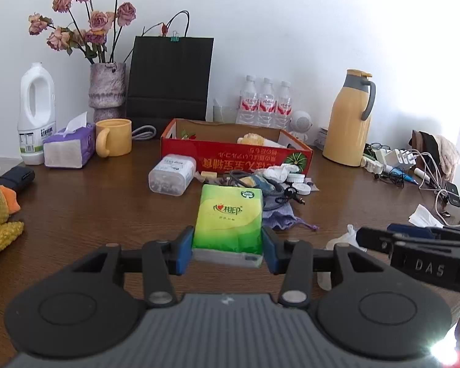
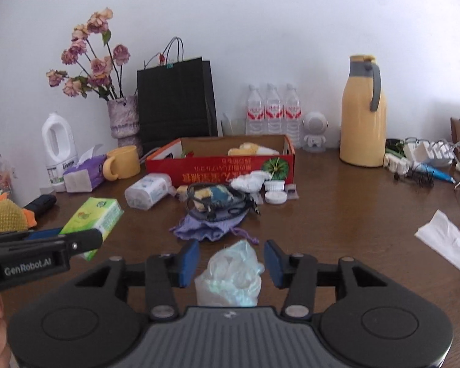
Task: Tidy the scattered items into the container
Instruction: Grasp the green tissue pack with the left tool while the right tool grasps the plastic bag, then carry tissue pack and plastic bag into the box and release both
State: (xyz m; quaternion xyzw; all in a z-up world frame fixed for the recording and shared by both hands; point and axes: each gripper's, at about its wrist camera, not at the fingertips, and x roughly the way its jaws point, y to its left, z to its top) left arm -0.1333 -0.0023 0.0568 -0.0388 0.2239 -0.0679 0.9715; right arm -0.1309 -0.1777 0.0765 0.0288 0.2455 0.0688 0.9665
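Your left gripper [image 1: 228,250] clamps green tissue pack [image 1: 230,217], lifted above brown table [image 1: 92,208]. Your right gripper [image 2: 231,259] stands open, jaws clear of crumpled plastic bag [image 2: 233,276] lying between them. Red cardboard box [image 1: 230,156] sits at 12 o'clock, beyond clutter pile [image 2: 217,199].

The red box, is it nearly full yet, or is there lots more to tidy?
Not nearly. The red box holds only a few things, like something yellow and white. The left gripper is clamped on the green tissue pack. The right gripper is open around a crumpled plastic bag. Still out: the clear jar, cables on the purple pouch, white lids.
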